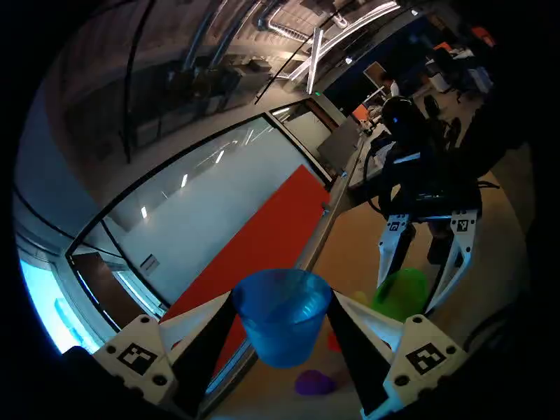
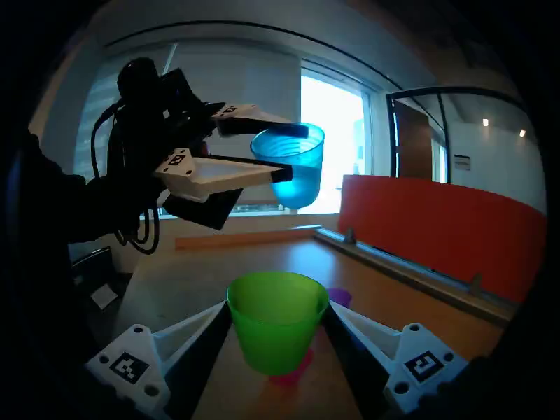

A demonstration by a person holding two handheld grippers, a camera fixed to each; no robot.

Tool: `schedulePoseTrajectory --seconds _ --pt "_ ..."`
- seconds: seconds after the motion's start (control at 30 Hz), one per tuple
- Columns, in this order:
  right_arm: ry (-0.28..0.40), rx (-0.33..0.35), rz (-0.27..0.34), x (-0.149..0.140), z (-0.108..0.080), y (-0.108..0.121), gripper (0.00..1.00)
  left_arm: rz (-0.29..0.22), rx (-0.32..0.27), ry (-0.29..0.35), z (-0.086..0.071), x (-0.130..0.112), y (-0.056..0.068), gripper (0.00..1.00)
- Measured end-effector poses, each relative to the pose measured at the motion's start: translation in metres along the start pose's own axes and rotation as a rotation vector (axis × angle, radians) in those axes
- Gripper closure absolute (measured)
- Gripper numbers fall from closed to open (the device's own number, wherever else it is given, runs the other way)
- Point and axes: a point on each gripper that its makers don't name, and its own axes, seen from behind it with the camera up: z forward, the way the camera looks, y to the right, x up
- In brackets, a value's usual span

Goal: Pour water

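My left gripper (image 1: 281,315) is shut on a translucent blue cup (image 1: 282,323), held high above the wooden table (image 1: 350,245) and slightly tilted. The right gripper view has that blue cup (image 2: 290,164) up at top centre, clamped between the left gripper's fingers (image 2: 280,150). My right gripper (image 2: 278,318) is shut on a green cup (image 2: 277,327), upright and low over the table (image 2: 182,280). In the left gripper view the green cup (image 1: 400,292) sits farther off between the right gripper's white fingers (image 1: 418,269). I cannot tell if either cup holds water.
Small purple (image 1: 314,382), pink (image 2: 290,374) and yellow (image 1: 359,297) objects lie on the table beneath the cups. An orange-red partition (image 2: 441,224) with a metal rail runs along the table's far edge. A person's dark sleeve (image 2: 63,203) holds the left gripper. Bright windows stand behind.
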Motion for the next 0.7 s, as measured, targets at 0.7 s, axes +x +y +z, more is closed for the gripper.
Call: schedulePoseTrajectory --seconds 0.7 --pt "0.012 0.016 0.007 0.0045 0.0093 -0.0058 0.08 0.095 0.011 0.004 0.0052 0.0073 0.0018 0.13"
